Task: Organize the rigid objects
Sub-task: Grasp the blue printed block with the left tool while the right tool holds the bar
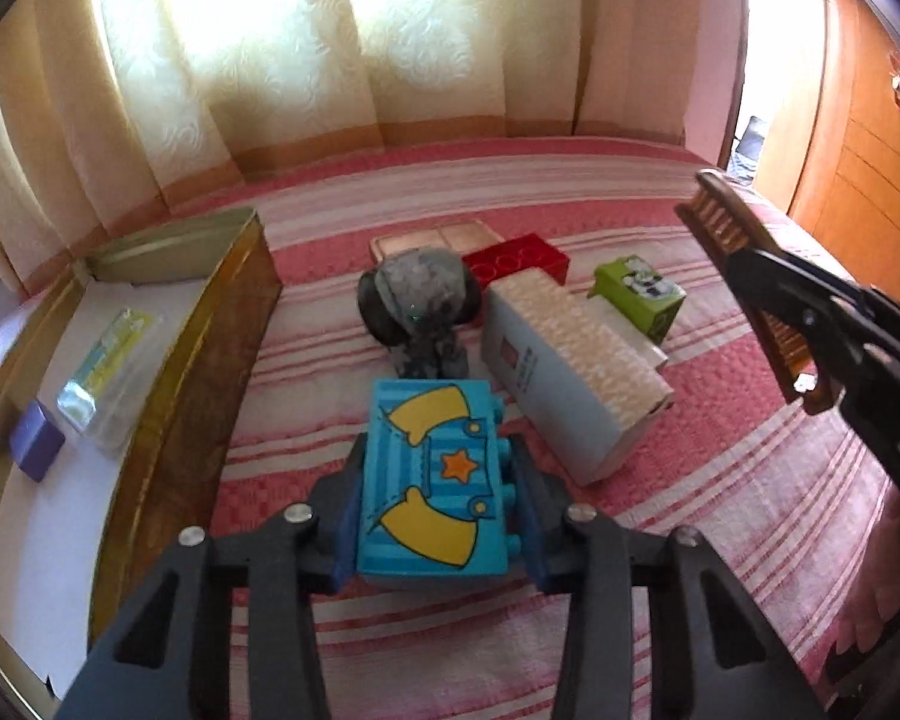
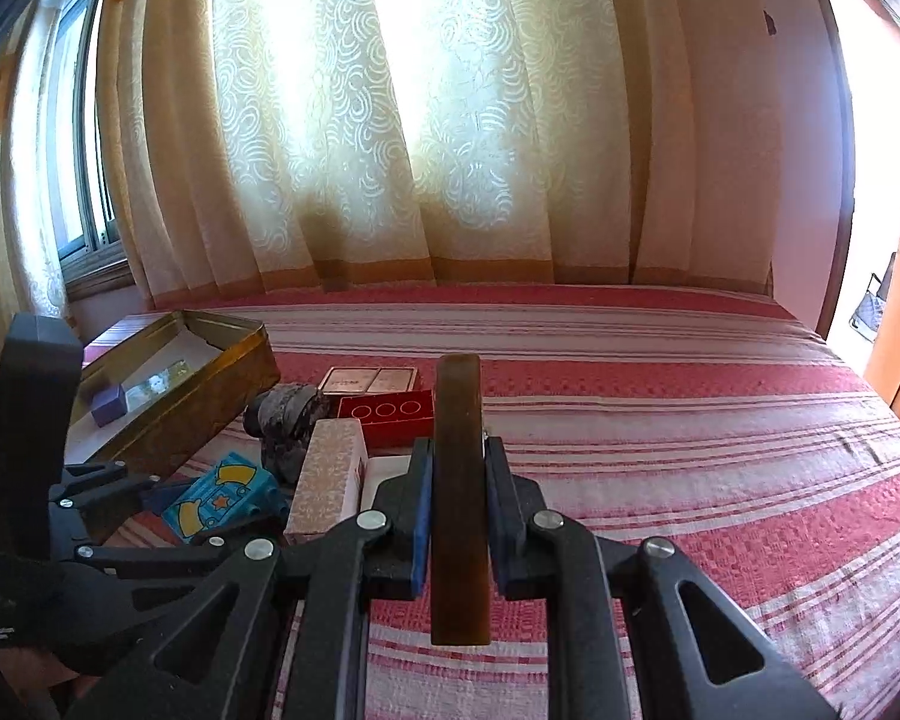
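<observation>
1. The left gripper (image 1: 435, 525) has its jaws clamped on the blue toy block (image 1: 432, 480), one pad on each long side; the block rests on the striped bedspread (image 1: 720, 540), its long axis running straight away from the gripper and its printed face up.
2. The right gripper (image 2: 459, 516) is closed tight on a brown comb (image 2: 459, 498), held on edge above the bedspread, its long axis pointing forward along the fingers.
3. Just beyond the left gripper's block sit a dark grey lump (image 1: 417, 312) and a long white box (image 1: 570, 372), angled off to the right.
4. Further off lie a red block (image 1: 519, 258), a green block (image 1: 639, 294) and a flat pink case (image 1: 435, 240).
5. Left of the left gripper stands an open gold tin (image 1: 210, 348), holding a purple cube (image 1: 36, 438) and a clear packet (image 1: 105, 372).
6. Farthest away, cream patterned curtains (image 1: 270, 60) hang behind the bed; wooden furniture (image 1: 858, 156) stands at right.
</observation>
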`<state>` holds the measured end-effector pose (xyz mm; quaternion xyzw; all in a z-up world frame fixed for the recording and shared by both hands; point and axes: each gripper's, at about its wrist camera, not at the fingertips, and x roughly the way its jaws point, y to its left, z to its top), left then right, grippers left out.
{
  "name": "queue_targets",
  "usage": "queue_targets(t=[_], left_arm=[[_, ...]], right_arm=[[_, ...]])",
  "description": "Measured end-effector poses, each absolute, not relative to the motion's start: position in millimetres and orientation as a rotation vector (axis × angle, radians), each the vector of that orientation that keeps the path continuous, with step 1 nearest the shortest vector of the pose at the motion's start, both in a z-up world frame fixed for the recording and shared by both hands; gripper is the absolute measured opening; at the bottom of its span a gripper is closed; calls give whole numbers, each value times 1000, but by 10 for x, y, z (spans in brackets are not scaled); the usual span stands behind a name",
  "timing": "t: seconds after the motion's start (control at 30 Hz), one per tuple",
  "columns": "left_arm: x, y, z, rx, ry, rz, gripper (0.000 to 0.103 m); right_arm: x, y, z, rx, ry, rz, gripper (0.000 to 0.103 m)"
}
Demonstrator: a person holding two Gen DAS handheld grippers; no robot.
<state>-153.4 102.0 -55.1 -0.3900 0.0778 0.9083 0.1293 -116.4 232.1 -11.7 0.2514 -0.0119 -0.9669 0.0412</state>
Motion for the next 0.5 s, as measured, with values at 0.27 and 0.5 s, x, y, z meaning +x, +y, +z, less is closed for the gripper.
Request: queue_targets(t=[0.27,0.5], left_arm=[[-1374,989,-402,-992,257,2730,41],[-1325,892,-276,-906,215,2788,41]], right_arm=[[-1094,2321,-86,712,-43,-2942,17],[-1044,2274,-58,667,-2,-2959,17]])
